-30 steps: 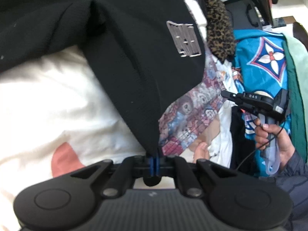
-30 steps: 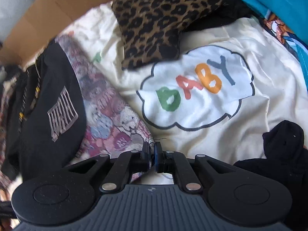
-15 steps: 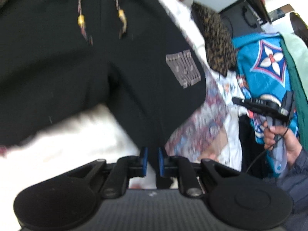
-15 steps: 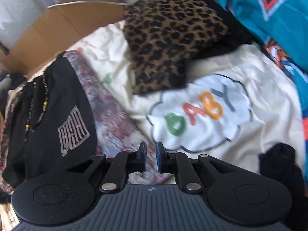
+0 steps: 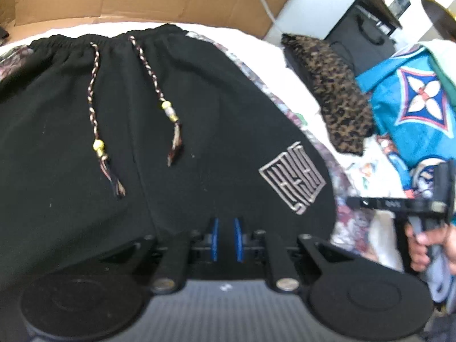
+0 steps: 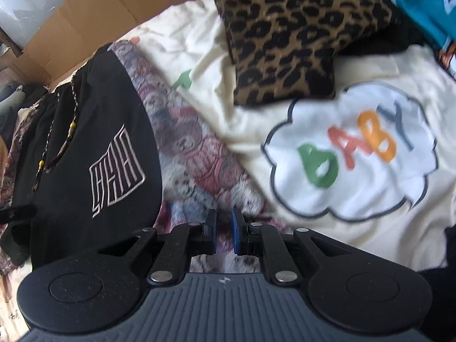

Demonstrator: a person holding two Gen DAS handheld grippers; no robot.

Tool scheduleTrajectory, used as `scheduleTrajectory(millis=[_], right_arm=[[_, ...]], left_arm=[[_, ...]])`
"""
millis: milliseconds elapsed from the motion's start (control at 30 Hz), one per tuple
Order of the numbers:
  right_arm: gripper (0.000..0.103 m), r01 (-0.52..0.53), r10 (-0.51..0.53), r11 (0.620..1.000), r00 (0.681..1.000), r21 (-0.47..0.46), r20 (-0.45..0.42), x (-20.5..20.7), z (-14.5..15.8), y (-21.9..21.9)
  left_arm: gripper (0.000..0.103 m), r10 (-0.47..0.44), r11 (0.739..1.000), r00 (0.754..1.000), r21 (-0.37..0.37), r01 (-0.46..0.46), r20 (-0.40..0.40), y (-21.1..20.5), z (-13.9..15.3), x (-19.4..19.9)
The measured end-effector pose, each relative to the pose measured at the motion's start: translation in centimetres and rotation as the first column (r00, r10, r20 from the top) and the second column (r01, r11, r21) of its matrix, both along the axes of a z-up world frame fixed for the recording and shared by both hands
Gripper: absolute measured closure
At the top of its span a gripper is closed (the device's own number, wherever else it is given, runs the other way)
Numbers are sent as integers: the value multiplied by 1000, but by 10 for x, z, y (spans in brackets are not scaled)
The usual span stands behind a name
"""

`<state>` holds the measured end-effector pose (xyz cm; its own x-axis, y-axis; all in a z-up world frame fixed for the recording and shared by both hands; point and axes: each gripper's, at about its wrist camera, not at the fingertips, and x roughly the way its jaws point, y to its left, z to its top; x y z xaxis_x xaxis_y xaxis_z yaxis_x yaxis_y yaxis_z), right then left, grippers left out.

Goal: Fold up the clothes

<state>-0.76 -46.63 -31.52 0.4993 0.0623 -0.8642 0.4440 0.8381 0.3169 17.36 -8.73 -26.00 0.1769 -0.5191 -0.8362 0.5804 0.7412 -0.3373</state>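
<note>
Left wrist view: your left gripper point(image 5: 225, 239) hovered with its blue pads slightly apart, gripping nothing, over the black drawstring shorts point(image 5: 119, 131) spread flat on the patterned fleece blanket point(image 5: 346, 222). Your right gripper point(image 6: 223, 235), also parted and empty, hung above that blanket, the leopard-print folded cloth point(image 6: 287, 28) farther off.
</note>
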Motion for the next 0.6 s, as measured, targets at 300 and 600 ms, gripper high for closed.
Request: scheduleTrajectory(millis=[300, 600], right_arm=[[89, 62, -62, 998, 998, 9, -5, -19, 1, -9], [89, 102, -99, 994, 992, 27, -83, -45, 1, -3]], left_arm=[[101, -7, 972, 1000, 236, 0, 28, 3, -36, 2], [100, 50, 956, 999, 290, -42, -20, 10, -28, 3]])
